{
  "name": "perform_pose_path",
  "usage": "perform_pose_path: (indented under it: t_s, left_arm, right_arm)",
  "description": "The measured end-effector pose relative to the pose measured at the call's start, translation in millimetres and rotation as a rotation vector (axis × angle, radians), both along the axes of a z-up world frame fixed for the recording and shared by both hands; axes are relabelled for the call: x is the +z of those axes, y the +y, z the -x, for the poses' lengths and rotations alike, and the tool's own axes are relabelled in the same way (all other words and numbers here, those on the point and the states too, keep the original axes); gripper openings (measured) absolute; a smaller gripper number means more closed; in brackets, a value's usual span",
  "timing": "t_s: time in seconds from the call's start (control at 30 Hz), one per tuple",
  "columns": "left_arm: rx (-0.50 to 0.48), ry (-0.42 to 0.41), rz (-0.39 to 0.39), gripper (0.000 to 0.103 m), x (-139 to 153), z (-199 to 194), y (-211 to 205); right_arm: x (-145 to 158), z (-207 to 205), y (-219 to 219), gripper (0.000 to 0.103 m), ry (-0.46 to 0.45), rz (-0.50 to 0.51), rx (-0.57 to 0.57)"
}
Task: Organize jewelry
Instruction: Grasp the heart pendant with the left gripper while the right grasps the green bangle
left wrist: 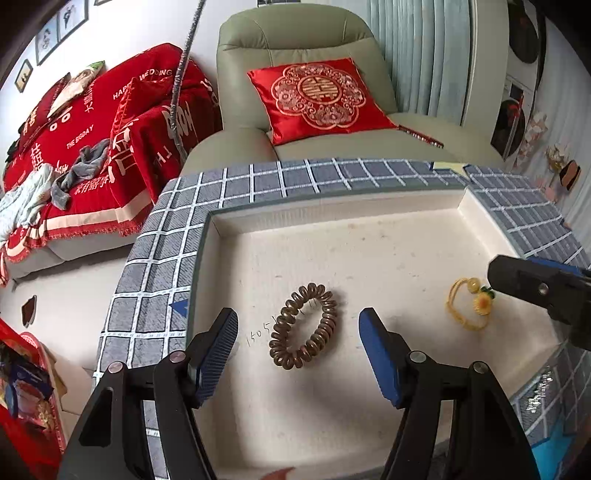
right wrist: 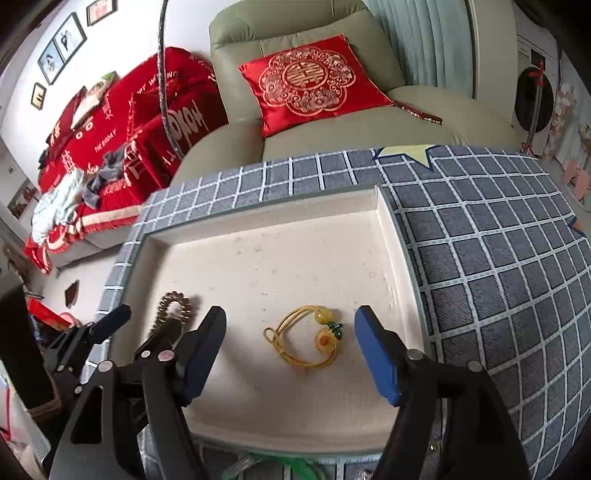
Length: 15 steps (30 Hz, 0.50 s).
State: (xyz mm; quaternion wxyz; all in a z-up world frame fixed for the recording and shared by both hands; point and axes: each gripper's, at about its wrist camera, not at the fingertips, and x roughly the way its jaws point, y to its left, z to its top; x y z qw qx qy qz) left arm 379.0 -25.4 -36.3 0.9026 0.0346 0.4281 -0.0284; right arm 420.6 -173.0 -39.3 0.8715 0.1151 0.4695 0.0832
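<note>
Both pieces are laid in the white tray (left wrist: pixel 480 218) — coiled bracelet (left wrist: pixel 303 325) between the empty, wide-open left tongs (left wrist: pixel 298 341), yellow cord bracelet (right wrist: pixel 306 341) between the equally open, empty right tongs (right wrist: pixel 290 341) — little seems left

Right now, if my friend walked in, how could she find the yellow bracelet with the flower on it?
Look for the shallow cream tray on the blue checked cloth, in front of the green armchair. Two bracelets lie in it, apart. Hers is the thin yellow cord bracelet with a sunflower charm, a yellow bead and a green bit; the other is a chunky brown coil bracelet.
</note>
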Motion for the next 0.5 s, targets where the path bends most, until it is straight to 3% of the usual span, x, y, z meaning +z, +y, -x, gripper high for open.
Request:
perform_pose_path:
  t_s: [0.07, 0.27, 0.4, 0.5]
  left_arm:
    - [0.004, -0.012, 0.029, 0.102, 7.8, 7.2, 4.3]
    - [-0.017, -0.069, 0.057, 0.103, 28.1, 44.1, 13.7]
    - [-0.035, -0.066, 0.087, 0.103, 34.3, 71.7, 22.5]
    - [-0.042, -0.036, 0.105, 0.103, 31.8, 92.7, 26.7]
  right_arm:
    - [7.4, 7.4, -2.5, 0.076, 0.0, -0.013, -0.007]
    - [28.0, 40.2, -13.6, 0.082, -0.037, -0.062, -0.017]
    - [40.7, 71.1, -22.5, 0.103, -0.084, -0.055, -0.051]
    - [46.2, 95.5, -28.7, 0.103, -0.122, -0.075, -0.07]
